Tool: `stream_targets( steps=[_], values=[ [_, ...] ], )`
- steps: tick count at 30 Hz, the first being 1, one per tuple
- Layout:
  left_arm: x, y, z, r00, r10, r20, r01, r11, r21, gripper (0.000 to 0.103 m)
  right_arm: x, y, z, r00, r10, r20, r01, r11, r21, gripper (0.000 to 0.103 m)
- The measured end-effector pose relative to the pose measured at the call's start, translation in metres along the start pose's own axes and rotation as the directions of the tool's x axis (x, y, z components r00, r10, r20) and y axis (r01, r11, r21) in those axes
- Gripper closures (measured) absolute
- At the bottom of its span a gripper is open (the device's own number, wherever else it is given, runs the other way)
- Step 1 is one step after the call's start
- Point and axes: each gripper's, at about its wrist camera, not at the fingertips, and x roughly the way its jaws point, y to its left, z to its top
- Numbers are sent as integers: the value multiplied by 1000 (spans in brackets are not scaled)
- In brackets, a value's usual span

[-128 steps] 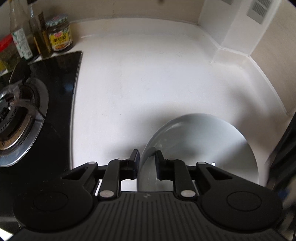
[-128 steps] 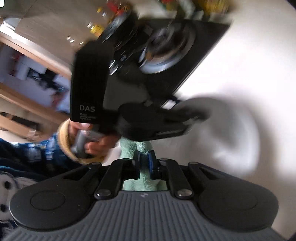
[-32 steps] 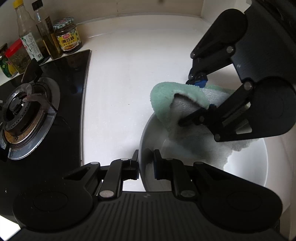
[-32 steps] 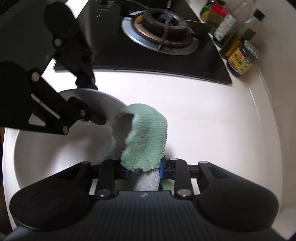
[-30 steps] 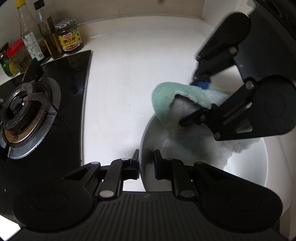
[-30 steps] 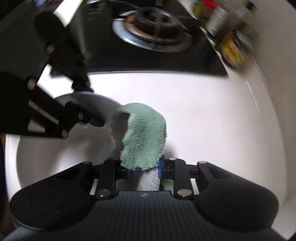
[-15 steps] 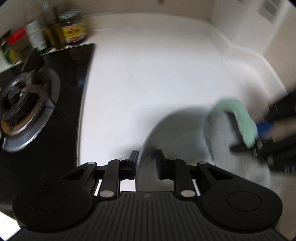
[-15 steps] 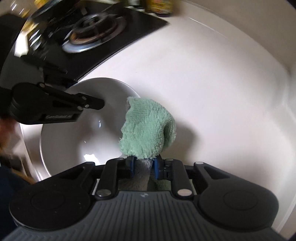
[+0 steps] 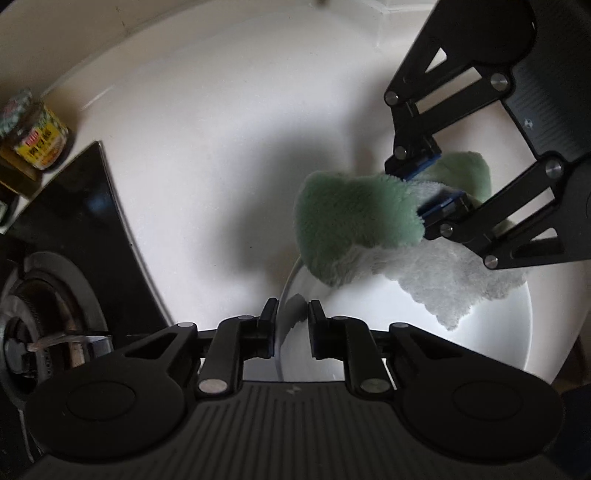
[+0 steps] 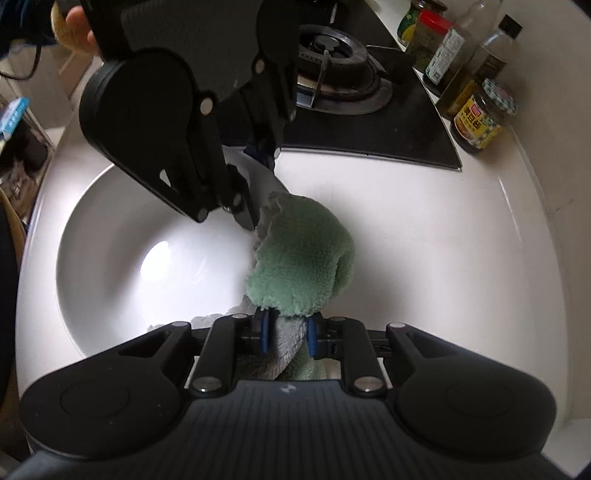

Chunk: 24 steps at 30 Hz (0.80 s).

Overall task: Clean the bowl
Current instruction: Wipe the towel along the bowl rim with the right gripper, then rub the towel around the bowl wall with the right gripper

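A white bowl (image 9: pixel 388 306) (image 10: pixel 129 229) rests on the white counter. My left gripper (image 9: pixel 290 314) (image 10: pixel 258 186) straddles its rim, one finger inside and one outside. Its jaws are opening, with the rim still pinched between them. My right gripper (image 10: pixel 286 328) (image 9: pixel 428 184) holds a bunched cloth (image 10: pixel 299 258) (image 9: pixel 351 218), green on one side and grey on the other, its jaws closing on the fabric. The cloth drapes over the bowl's rim close beside the left gripper's fingers, and its grey tail hangs into the bowl.
A black gas hob (image 10: pixel 340 77) (image 9: pixel 74 229) lies just beyond the bowl. A yellow-labelled jar (image 10: pixel 480 118) (image 9: pixel 33 136) and several bottles (image 10: pixel 454 55) stand along the wall. White counter (image 10: pixel 424 229) stretches beside the bowl. A hand (image 10: pixel 79 26) grips the left tool.
The left gripper has rolled and shifted with the bowl's rim between its fingers. The right gripper has swung the cloth back from the bowl's side to the rim beside the left fingers.
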Motion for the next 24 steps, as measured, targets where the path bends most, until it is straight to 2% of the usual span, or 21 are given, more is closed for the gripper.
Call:
stream_targets(
  steps=[3, 5, 7, 10, 12, 14, 15, 16, 17, 18, 20, 21, 22, 24],
  values=[
    [-1, 3, -8, 999, 25, 47, -20, 995, -102, 73, -3, -6, -9, 1000, -4, 17, 1, 984, 177, 89],
    [-2, 1, -15, 995, 53, 85, -40, 987, -157, 69, -6, -6, -17, 1000, -19, 14, 13, 944, 329, 89],
    [-3, 1, -20, 992, 69, 103, -46, 976, -212, 68, -6, -5, -24, 1000, -29, 9, 22, 881, 472, 89],
    [-6, 2, -23, 987, 101, 129, -62, 958, -280, 65, -13, 8, -38, 998, -60, -7, 48, 724, 688, 87],
    [-5, 1, -26, 980, 136, 145, -84, 945, -316, 63, -19, 28, -49, 996, -86, -11, 58, 574, 817, 84],
    [-7, -1, -30, 973, 171, 152, -107, 928, -358, 61, -21, 43, -57, 995, -100, 12, 38, 487, 872, 81],
    [-8, -3, -32, 971, 187, 148, -122, 922, -367, 62, -21, 48, -59, 994, -107, 19, 32, 457, 889, 81],
    [-9, -6, -35, 969, 202, 139, -139, 919, -368, 64, -19, 48, -59, 994, -110, 16, 37, 464, 885, 81],
    [-8, -8, -36, 968, 213, 131, -154, 920, -361, 66, -16, 46, -57, 994, -109, 11, 45, 496, 867, 82],
    [-7, -10, -36, 967, 226, 122, -176, 928, -327, 67, -13, 41, -53, 995, -102, 3, 54, 548, 835, 82],
    [-7, -15, -37, 966, 239, 100, -208, 945, -254, 75, -15, 39, -46, 995, -103, -18, 84, 684, 725, 83],
    [-6, -16, -37, 969, 231, 91, -207, 954, -216, 75, -14, 35, -40, 994, -105, -27, 98, 765, 636, 83],
    [-6, -16, -37, 973, 214, 82, -198, 965, -173, 76, -13, 29, -36, 995, -93, -31, 95, 830, 549, 83],
    [-4, -15, -33, 983, 175, 62, -169, 982, -87, 77, -10, 15, -29, 997, -66, -34, 74, 917, 391, 84]
  ],
)
